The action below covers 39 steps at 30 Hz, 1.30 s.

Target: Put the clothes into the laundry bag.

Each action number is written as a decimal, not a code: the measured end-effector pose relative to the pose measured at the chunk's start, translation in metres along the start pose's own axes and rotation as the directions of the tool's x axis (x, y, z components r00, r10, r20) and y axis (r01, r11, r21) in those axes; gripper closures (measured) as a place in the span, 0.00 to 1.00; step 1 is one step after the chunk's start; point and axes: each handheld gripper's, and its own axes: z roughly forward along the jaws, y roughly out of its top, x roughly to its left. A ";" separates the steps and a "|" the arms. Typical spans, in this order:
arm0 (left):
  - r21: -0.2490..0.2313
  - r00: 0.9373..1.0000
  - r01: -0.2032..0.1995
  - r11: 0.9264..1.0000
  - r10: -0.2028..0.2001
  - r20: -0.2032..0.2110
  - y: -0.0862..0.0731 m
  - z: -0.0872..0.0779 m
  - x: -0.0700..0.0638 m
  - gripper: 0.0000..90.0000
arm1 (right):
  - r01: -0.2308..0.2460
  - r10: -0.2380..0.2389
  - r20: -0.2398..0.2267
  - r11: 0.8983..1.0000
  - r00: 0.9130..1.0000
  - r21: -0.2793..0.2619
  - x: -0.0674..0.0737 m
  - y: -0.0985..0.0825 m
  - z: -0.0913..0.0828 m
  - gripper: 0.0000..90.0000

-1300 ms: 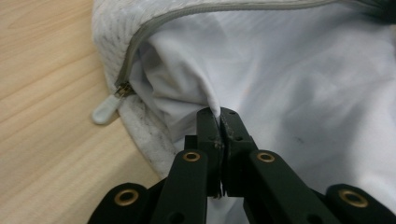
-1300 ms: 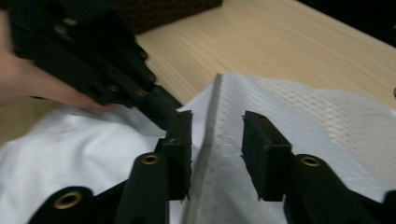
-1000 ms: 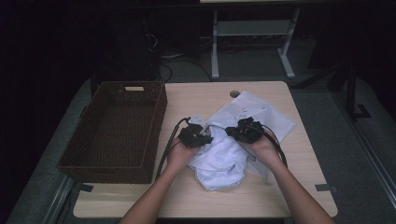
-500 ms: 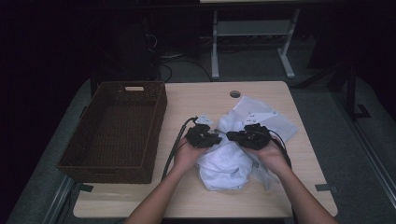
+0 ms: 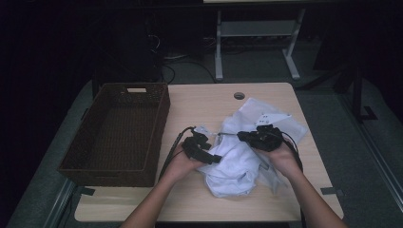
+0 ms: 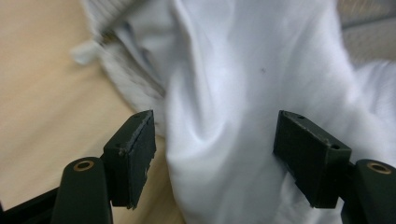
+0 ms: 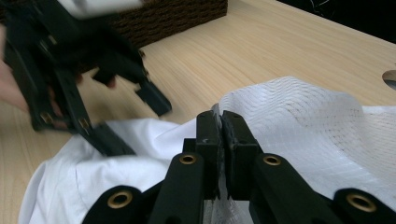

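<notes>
A crumpled white cloth (image 5: pixel 240 159) lies on the desk (image 5: pixel 209 102), towards its right side and nearer the front edge than the back. The left gripper (image 5: pixel 207 156) is at the cloth's left edge; its jaws have just been opening and now stand apart, with a fold of the cloth (image 6: pixel 224 116) lying loosely between them, not pinched. The right gripper (image 5: pixel 243 136) is clenched on the cloth (image 7: pixel 299 130), its jaws squeezed together over a mesh-patterned edge. A brown wicker basket (image 5: pixel 161 111) sits along the desk's left edge, apart from the cloth.
</notes>
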 end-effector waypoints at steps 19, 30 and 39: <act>-0.097 0.991 -0.114 0.989 0.106 -0.088 0.016 -0.011 -0.016 0.99 | 0.023 -0.023 -0.002 0.999 1.000 0.025 0.006 -0.001 0.010 0.95; -0.170 0.994 -0.095 0.981 0.085 -0.064 0.024 -0.003 -0.016 0.98 | 0.064 -0.066 -0.110 0.998 0.992 -0.024 0.039 0.013 0.011 0.96; -0.173 0.999 -0.051 0.984 0.050 -0.010 0.013 -0.004 -0.013 0.74 | 0.059 -0.059 -0.048 0.998 0.997 -0.010 0.025 0.005 0.009 0.95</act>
